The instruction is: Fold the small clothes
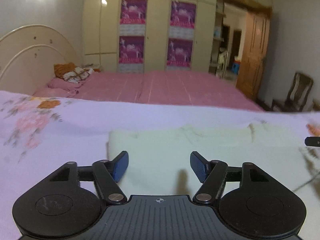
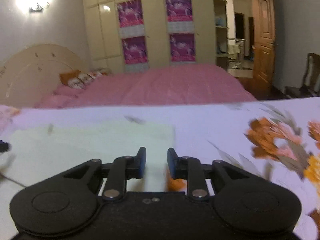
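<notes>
A pale cream-green garment [image 1: 200, 150] lies folded flat on a white floral sheet [image 1: 60, 130]. My left gripper [image 1: 159, 156] hovers over the garment's left part, its blue pads wide apart and nothing between them. In the right wrist view the same garment [image 2: 90, 144] fills the lower left. My right gripper [image 2: 156, 152] sits above its right edge, open with a narrower gap and empty. A dark tip of the right gripper [image 1: 313, 141] shows at the far right of the left wrist view. The left gripper's tip [image 2: 4, 146] shows at the left edge of the right wrist view.
The floral sheet [image 2: 220, 124] carries orange flower prints [image 2: 276, 140] right of the garment. Behind it are a pink bed [image 1: 160, 88] with pillows [image 1: 72, 73], a cream wardrobe [image 1: 156, 30], a wooden door [image 1: 254, 56] and a chair [image 1: 296, 92].
</notes>
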The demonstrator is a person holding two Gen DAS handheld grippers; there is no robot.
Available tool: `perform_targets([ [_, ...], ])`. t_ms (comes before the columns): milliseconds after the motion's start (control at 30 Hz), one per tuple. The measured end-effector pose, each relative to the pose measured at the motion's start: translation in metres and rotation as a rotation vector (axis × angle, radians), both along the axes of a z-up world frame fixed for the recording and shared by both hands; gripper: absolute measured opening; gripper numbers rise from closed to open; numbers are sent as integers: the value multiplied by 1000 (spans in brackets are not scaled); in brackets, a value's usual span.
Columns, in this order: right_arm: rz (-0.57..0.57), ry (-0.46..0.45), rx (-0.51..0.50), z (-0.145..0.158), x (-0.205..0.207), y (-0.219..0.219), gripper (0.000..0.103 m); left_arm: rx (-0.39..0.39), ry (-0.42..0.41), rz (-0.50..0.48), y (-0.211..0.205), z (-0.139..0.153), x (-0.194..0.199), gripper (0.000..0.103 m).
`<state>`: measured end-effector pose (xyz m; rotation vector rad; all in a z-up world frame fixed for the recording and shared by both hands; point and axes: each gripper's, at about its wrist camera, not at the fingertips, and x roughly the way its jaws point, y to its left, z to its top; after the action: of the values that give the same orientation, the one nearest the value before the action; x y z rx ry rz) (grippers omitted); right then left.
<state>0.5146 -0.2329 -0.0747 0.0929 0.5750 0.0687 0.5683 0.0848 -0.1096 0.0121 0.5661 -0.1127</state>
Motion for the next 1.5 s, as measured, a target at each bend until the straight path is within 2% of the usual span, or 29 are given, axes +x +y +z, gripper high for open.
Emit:
perform_targets([
  [67, 18, 64, -41, -14, 13, 9, 20, 18, 66, 27, 4, -15, 18, 67],
  [100, 17, 91, -73, -23, 19, 13, 20, 0, 65, 30, 7, -17, 21, 67],
  [133, 19, 70, -85, -26, 18, 13, 21, 1, 64, 35, 7, -13, 21, 67],
  [200, 12, 60, -79, -21, 18, 12, 21, 13, 4, 27, 3, -1, 16, 67],
  [233, 8, 24, -64, -16, 14, 10, 22, 20, -15, 18, 1, 2, 16, 67],
  [300, 10, -3, -48, -13, 15, 9, 24, 32, 3, 15, -3, -1, 26, 67],
  [367, 10, 28, -58, -19, 26, 13, 25, 42, 51, 17, -5, -12, 38, 67],
  [433, 12, 62, -79, -29, 32, 14, 26, 39, 53, 10, -6, -21, 37, 71],
  [500, 12, 60, -84, -28, 31, 14, 27, 28, 67, 24, -4, -13, 36, 71],
  [533, 9, 67, -86, -25, 32, 13, 27, 33, 51, 42, -5, -7, 29, 71],
  [600, -3, 50, -76, -15, 26, 15, 28, -1, -24, 11, -13, 8, 10, 71],
  [667, 22, -2, -36, -6, 12, 16, 33, -36, -13, -44, -33, 8, -6, 71],
  [800, 136, 28, 2, -12, 4, 54, 33, -1, 14, -160, -90, -13, -27, 71],
  [867, 193, 52, -15, -19, -1, 77, 33, 38, 6, -154, -102, -20, -38, 71],
  [967, 232, 56, -90, -24, -14, 92, 35, 44, 15, -111, -84, -18, -50, 71],
  [1033, 201, 61, -133, -23, -19, 80, 35, 56, 22, -74, -60, -17, -58, 71],
  [1133, 74, 80, -96, -22, -30, 37, 34, 58, 30, -22, -25, -17, -73, 71],
  [1200, 48, 75, -71, -23, -38, 20, 32, 29, 40, -9, -16, -18, -75, 71],
  [1267, 47, 76, -106, -24, -39, 27, 33, 68, 27, 10, -24, -13, -78, 71],
  [1367, 63, 61, -141, -18, -41, 49, 35, 77, -6, -34, -49, -8, -95, 71],
  [1433, 88, 55, -171, -21, -43, 60, 37, 116, 43, -35, -58, -19, -92, 71],
  [1467, 85, 84, -194, -29, -37, 61, 37, 123, 31, -36, -60, -21, -93, 71],
  [1500, 82, 75, -178, -30, -34, 60, 38, 121, 32, -34, -60, -21, -94, 71],
])
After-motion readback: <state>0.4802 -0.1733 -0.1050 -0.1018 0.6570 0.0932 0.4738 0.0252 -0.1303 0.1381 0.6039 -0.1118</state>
